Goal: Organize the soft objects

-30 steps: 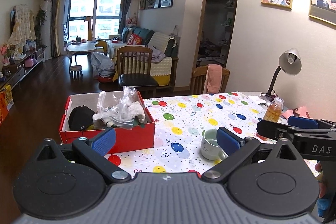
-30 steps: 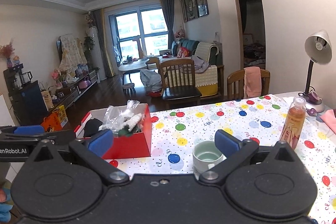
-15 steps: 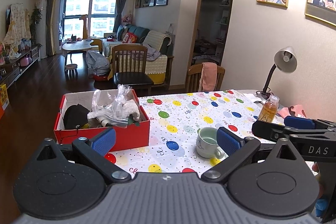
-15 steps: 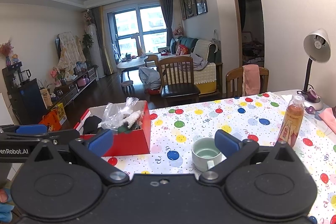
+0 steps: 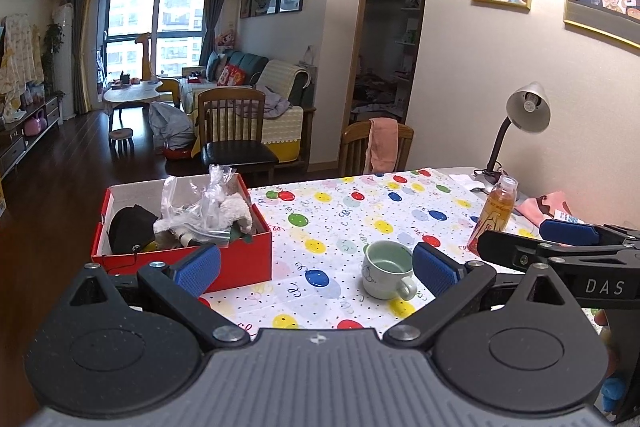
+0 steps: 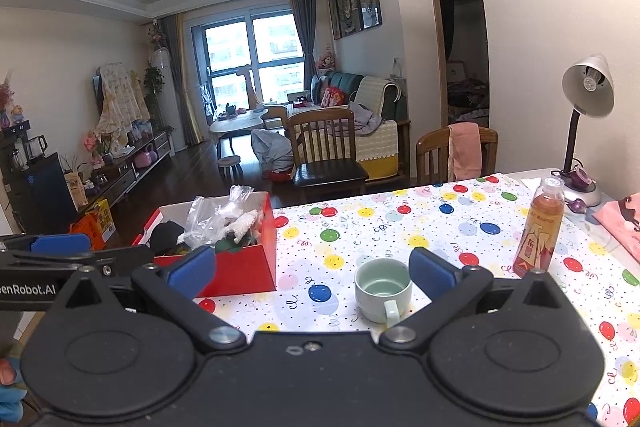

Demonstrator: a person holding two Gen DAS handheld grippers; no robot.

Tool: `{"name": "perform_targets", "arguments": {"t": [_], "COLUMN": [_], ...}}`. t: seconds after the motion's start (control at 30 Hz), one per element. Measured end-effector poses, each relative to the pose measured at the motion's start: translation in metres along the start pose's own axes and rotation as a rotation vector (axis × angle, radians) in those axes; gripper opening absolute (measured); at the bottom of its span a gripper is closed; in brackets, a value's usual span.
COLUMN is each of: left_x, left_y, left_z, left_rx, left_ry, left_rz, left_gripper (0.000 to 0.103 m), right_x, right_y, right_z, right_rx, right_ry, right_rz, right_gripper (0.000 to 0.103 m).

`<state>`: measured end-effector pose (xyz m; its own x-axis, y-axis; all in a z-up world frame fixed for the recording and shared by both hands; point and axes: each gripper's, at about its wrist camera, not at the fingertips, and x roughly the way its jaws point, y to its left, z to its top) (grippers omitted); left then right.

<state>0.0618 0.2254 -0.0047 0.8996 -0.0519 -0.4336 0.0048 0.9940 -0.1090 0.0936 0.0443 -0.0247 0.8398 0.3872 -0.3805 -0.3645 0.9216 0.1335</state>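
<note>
A red box (image 5: 240, 259) stands at the table's left edge; it also shows in the right wrist view (image 6: 244, 269). It holds a black cap (image 5: 130, 229), a white fluffy item (image 5: 232, 211) and crumpled clear plastic bags (image 5: 200, 199). My left gripper (image 5: 316, 267) is open and empty, held above the table's near edge. My right gripper (image 6: 312, 269) is open and empty, beside the left one. Each gripper shows at the edge of the other's view.
A pale green mug (image 5: 386, 269) stands on the balloon-print tablecloth (image 5: 360, 211) near my fingers. An orange drink bottle (image 6: 540, 227), a desk lamp (image 6: 586, 95) and a pink cloth (image 6: 620, 223) are at the right. Chairs (image 5: 236, 135) stand behind the table.
Both grippers have pulled back and risen a little, so the table, box and mug sit lower and farther in view. Both stay open.
</note>
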Motion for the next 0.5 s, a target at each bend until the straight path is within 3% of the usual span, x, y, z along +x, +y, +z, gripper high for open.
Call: {"name": "perform_targets", "arguments": {"t": [0.5], "left_x": [0.006], "left_y": [-0.043], "left_z": [0.000], "left_rx": [-0.028], "left_ry": [0.016], "left_rz": [0.042], "left_gripper": [0.103], "right_x": [-0.007], "right_y": [-0.037], "right_z": [0.004], "right_rx": [-0.039], "right_ry": [0.022], "right_rz": [0.052], "right_gripper": [0.103]}}
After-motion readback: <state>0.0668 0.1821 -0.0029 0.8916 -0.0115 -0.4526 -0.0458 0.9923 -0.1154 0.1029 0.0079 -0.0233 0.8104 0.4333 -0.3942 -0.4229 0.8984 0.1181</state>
